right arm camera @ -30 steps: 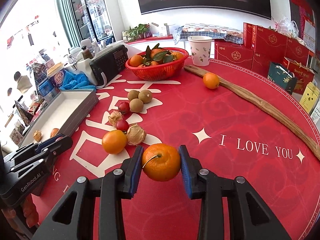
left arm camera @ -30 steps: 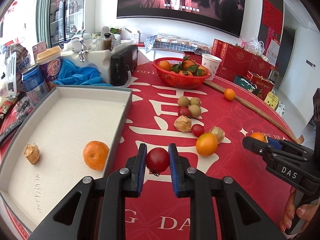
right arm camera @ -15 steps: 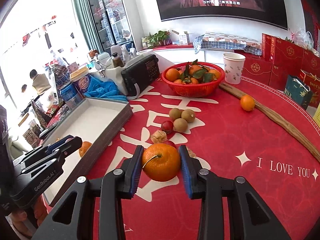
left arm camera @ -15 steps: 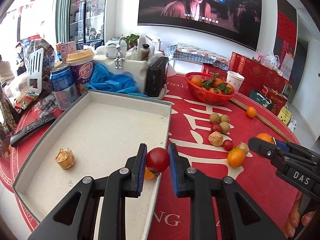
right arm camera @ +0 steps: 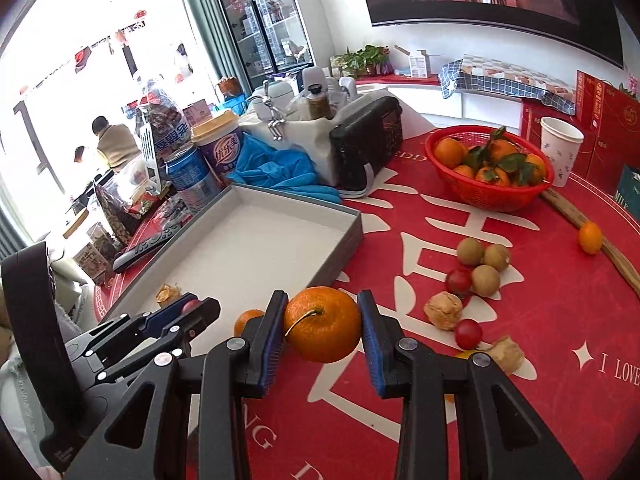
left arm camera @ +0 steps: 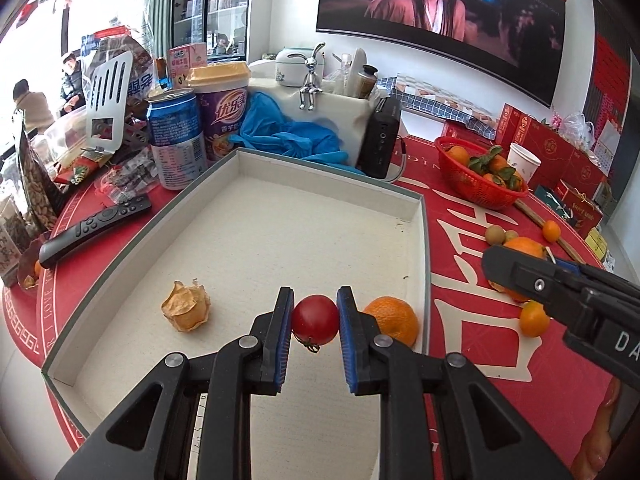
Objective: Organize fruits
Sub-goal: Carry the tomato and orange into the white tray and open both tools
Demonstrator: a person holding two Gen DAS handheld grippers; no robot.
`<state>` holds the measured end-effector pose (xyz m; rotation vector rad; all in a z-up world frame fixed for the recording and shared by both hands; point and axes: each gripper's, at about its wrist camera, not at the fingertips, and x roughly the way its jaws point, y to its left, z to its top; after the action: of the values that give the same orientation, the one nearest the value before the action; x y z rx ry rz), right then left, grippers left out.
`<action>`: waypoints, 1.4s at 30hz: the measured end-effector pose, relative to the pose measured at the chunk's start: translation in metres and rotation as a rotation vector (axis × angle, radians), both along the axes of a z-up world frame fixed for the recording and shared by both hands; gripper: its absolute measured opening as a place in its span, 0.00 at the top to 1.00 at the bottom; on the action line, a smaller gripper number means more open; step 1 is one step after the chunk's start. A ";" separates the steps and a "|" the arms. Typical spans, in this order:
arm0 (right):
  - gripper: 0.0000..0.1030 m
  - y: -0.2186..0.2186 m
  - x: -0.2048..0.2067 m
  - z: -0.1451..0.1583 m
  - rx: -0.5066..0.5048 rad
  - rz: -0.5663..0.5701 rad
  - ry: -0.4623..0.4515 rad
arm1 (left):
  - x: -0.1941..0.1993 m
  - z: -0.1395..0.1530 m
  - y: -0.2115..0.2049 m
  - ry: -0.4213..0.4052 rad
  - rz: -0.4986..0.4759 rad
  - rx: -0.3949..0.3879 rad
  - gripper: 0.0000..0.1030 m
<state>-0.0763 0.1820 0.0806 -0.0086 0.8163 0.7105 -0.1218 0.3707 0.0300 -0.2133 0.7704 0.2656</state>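
Carried across from above the red printed tablecloth [left arm camera: 472, 360], the small glossy red cherry tomato [left arm camera: 315, 319] is now held over the near end of the shallow grey cardboard tray [left arm camera: 425, 240]; a second ago it hung beside the tray's right wall. It is pinched between the blue-padded jaws of the left gripper [left arm camera: 315, 320], which are closed down tight on it, stem downward.

Inside the tray, a dimpled orange mandarin [left arm camera: 394, 320] lies against the near right wall, partly hidden behind the left gripper's right finger, and a papery tan husked physalis [left arm camera: 186, 307] lies well to the tomato's left. Most of the tray floor is bare.

A larger stemmed orange mandarin [right arm camera: 323, 324] is clamped in the right gripper [right arm camera: 323, 326], jaws set only as wide as the fruit. It has been brought leftward as well and is now seen just outside the tray's near right corner, above the cloth, not yet over the wall.

Left on the cloth: three brownish-green round fruits [right arm camera: 485, 264], two more cherry tomatoes [right arm camera: 459, 280], two husked physalis [right arm camera: 443, 310], a small orange kumquat-like fruit [right arm camera: 590, 237]. The red plastic mesh basket of leafy oranges [right arm camera: 480, 196] stands further back.

Reading: both loads are in transit to the tray; the tomato looks ready to be lowered and released, the mandarin needs to clear the wall first. Several fruits remain, so sorting is judged early.
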 end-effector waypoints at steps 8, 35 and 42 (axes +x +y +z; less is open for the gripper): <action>0.64 0.035 0.001 -0.001 -0.014 0.063 0.011 | 0.002 -0.003 0.007 0.019 0.014 0.007 0.77; 0.64 0.083 0.013 -0.036 -0.087 0.133 0.119 | 0.001 -0.010 0.016 0.057 0.010 0.027 0.77; 0.64 0.086 0.005 -0.035 -0.101 0.145 0.124 | -0.001 -0.013 0.021 0.069 0.027 0.037 0.76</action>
<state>-0.0717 0.2682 0.0456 -0.1171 0.9773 0.8118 -0.1223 0.3917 0.0167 -0.1801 0.8310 0.3140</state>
